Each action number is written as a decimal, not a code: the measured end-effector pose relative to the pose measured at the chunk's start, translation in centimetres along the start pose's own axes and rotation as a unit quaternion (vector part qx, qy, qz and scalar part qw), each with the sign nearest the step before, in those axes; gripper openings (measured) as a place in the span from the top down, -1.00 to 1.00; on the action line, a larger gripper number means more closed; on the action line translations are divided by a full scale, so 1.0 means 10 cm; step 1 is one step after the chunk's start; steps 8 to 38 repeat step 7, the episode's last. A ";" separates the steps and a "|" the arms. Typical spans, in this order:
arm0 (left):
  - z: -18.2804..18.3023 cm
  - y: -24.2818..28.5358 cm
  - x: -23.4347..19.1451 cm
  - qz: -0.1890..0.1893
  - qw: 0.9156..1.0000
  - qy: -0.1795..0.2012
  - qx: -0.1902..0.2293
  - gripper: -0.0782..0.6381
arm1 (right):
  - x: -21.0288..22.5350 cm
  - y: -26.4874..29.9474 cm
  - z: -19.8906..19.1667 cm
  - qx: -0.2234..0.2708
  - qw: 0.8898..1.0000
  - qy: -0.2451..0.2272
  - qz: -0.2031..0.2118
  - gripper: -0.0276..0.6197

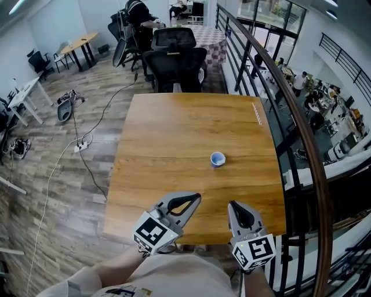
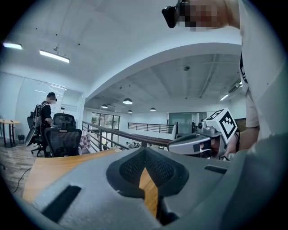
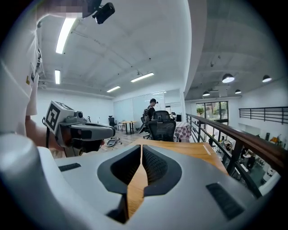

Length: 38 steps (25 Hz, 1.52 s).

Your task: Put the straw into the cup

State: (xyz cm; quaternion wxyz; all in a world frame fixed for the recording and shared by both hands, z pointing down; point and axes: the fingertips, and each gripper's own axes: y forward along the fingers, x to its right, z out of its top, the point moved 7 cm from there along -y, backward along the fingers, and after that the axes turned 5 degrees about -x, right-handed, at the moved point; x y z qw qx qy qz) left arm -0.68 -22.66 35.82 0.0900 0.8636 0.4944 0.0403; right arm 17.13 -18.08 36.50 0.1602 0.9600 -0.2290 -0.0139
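Observation:
A small blue-and-white cup (image 1: 217, 158) stands upright on the wooden table (image 1: 174, 139), right of centre. The straw (image 1: 257, 114), thin and white, lies flat near the table's far right edge; the right gripper view also shows this straw (image 3: 206, 149). Both grippers hover over the near edge, well short of the cup. My left gripper (image 1: 197, 197) is shut with nothing in it, its tips meeting (image 2: 145, 155). My right gripper (image 1: 232, 204) is also shut and empty, jaws together (image 3: 141, 150). Each gripper shows in the other's view: the right gripper (image 2: 198, 143) and the left gripper (image 3: 85, 132).
Black office chairs (image 1: 174, 58) stand at the table's far side. A dark railing (image 1: 290, 110) runs along the right, with a drop to a lower floor behind it. Cables (image 1: 81, 145) trail over the wooden floor on the left. A person (image 1: 139, 17) stands far back.

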 end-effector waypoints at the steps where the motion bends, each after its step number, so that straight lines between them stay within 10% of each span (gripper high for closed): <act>1: -0.01 0.00 0.00 0.000 1.000 0.000 -0.001 0.74 | 0.00 0.01 0.00 -0.001 1.000 -0.005 -0.002 0.83; 38: -0.01 -0.01 0.02 -0.004 1.000 0.002 -0.002 0.74 | -0.04 0.03 -0.01 0.005 1.000 -0.004 -0.003 0.83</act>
